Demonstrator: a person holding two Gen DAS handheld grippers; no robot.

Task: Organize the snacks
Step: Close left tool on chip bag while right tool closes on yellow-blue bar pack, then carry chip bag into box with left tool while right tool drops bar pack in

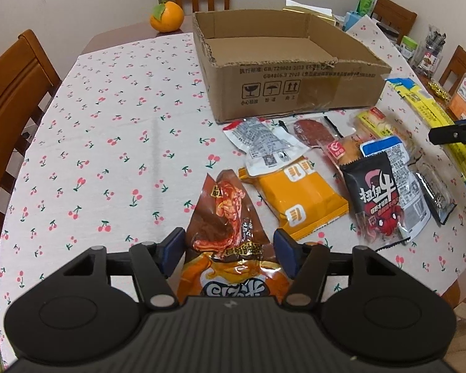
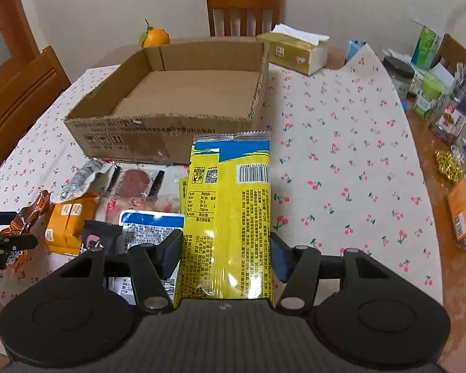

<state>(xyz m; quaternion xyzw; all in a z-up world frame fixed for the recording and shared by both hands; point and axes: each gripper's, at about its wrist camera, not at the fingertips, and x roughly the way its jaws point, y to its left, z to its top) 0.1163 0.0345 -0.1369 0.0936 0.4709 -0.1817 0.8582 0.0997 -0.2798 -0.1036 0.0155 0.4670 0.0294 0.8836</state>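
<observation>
With the left claw (image 1: 228,253) clamped on the brown-orange snack pouch (image 1: 230,217) and the right claw (image 2: 225,256) on the yellow packet (image 2: 228,205), both near the worktop, each should be lifted over the empty cardboard box's (image 2: 146,124) rim before release.

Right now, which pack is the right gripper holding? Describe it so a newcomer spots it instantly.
Start at the open cardboard box on the cherry-print tablecloth. In front of its near wall, the right gripper is shut on a long yellow packet. Unlike the shorter packs left of it, it has a blue top band and a barcode.
</observation>
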